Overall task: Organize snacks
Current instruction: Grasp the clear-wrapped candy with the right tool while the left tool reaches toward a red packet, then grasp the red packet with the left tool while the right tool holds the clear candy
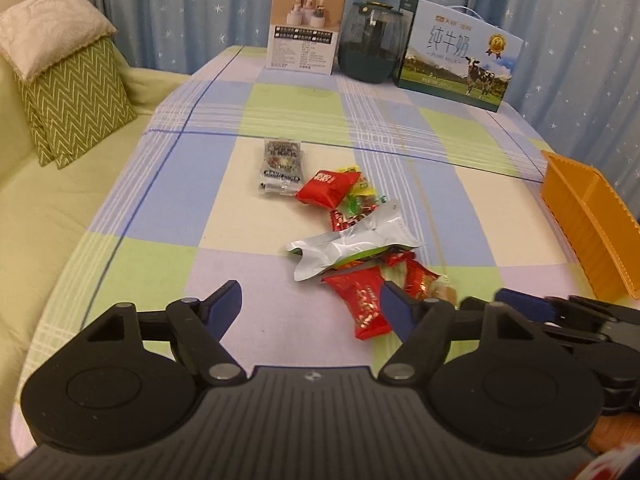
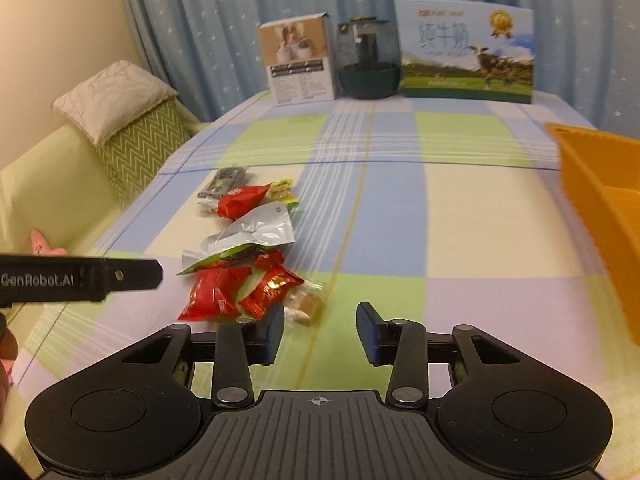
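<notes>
A pile of snack packets lies on the checked tablecloth: a grey packet [image 1: 281, 162], a red packet [image 1: 327, 187], a silver pouch [image 1: 352, 242] and a red packet [image 1: 366, 304] nearest me. In the right wrist view the same pile lies left of centre, with the silver pouch [image 2: 256, 230] and red packets [image 2: 240, 290]. My left gripper [image 1: 312, 306] is open and empty, just short of the near red packet. My right gripper [image 2: 320, 326] is open and empty, to the right of the pile. An orange bin [image 1: 592, 224] stands at the right edge, also in the right wrist view [image 2: 600, 200].
At the table's far edge stand a small box [image 1: 305, 26], a dark glass jar [image 1: 370, 42] and a milk carton box [image 1: 456, 54]. A sofa with cushions [image 1: 72, 92] borders the table on the left. Blue curtains hang behind.
</notes>
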Demonstrator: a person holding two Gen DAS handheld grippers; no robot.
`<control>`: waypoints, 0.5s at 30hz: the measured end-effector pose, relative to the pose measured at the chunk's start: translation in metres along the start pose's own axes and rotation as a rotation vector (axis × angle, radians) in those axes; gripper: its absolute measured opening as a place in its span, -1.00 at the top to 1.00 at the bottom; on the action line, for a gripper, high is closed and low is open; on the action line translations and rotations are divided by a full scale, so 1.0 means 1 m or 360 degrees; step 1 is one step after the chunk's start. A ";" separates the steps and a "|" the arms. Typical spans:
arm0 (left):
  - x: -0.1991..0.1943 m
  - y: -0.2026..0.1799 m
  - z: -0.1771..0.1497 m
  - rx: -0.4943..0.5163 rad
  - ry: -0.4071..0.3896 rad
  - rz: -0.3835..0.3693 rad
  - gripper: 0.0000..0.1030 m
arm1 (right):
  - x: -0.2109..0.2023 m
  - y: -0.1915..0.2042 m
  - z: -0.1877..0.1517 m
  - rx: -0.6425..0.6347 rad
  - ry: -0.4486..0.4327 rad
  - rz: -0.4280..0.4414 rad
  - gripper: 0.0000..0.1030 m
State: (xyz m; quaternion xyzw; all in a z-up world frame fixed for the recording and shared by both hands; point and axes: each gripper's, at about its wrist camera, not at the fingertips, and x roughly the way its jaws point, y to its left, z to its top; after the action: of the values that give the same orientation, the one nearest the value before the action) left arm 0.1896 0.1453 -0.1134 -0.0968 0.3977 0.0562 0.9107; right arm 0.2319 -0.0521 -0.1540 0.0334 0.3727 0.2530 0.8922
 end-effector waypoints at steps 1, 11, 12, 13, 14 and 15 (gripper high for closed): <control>0.002 0.003 -0.001 -0.0015 0.0002 -0.0003 -0.41 | 0.007 0.003 0.003 -0.0009 0.0001 0.0000 0.21; 0.010 0.004 -0.003 -0.0097 -0.0001 -0.0100 -0.41 | 0.036 0.019 -0.002 -0.0169 0.0033 -0.0150 0.50; 0.012 0.001 -0.004 -0.0083 0.0006 -0.0098 -0.41 | 0.035 0.017 -0.002 -0.0162 0.0032 -0.0154 0.59; 0.014 -0.001 -0.005 -0.0078 0.0014 -0.0099 -0.41 | 0.033 0.014 -0.003 -0.0144 0.0032 -0.0153 0.59; 0.018 -0.003 -0.006 -0.0075 0.0021 -0.0105 -0.41 | 0.031 0.012 -0.004 -0.0124 0.0032 -0.0158 0.59; 0.019 -0.006 -0.006 -0.0070 0.0022 -0.0110 -0.41 | 0.029 0.010 -0.005 -0.0113 0.0028 -0.0169 0.59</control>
State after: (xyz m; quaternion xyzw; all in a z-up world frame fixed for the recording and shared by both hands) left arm 0.1992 0.1384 -0.1311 -0.1308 0.3991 0.0328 0.9069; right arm 0.2417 -0.0308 -0.1734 -0.0204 0.3724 0.2187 0.9017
